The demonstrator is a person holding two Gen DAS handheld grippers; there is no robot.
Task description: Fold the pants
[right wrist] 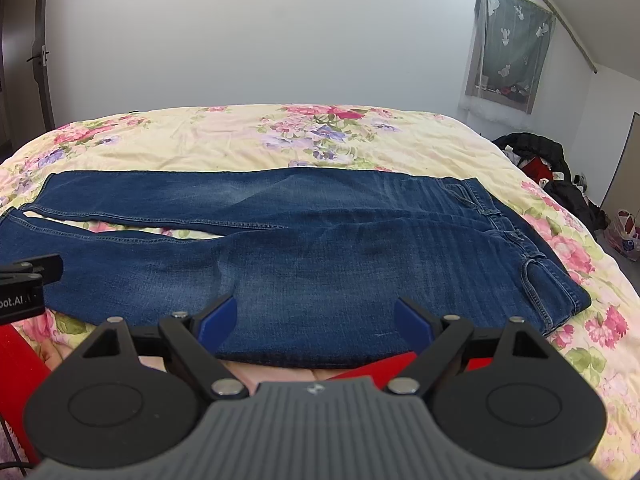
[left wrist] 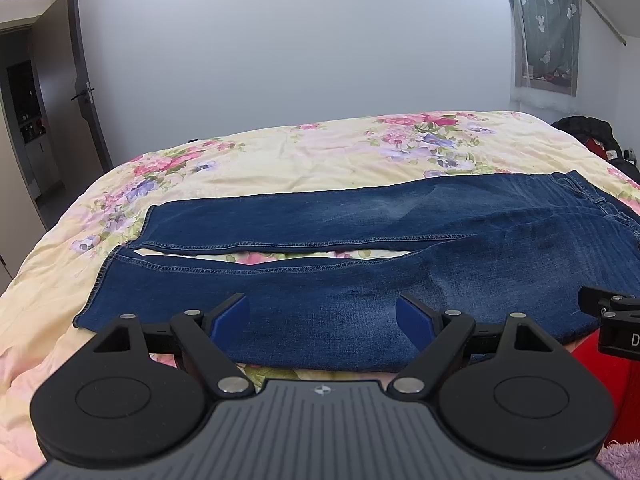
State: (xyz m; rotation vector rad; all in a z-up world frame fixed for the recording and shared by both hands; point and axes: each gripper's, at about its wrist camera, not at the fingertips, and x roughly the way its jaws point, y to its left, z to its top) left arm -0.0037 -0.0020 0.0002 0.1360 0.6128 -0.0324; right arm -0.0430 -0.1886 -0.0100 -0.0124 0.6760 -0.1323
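Blue jeans [left wrist: 340, 240] lie flat across the bed, waistband to the right, leg hems to the left, the two legs parted by a narrow gap. They also show in the right wrist view [right wrist: 320, 240]. My left gripper [left wrist: 322, 314] is open and empty, hovering over the near leg close to the near edge. My right gripper [right wrist: 316, 316] is open and empty over the seat and thigh area near the near edge. The right gripper's side shows at the right edge of the left wrist view [left wrist: 612, 320].
The bed has a cream floral cover [left wrist: 320, 152]. A dark door [left wrist: 86, 92] stands at the far left. A curtained window [right wrist: 508, 44] is on the right wall. A pile of dark clothes and bags [right wrist: 552, 172] lies beside the bed on the right.
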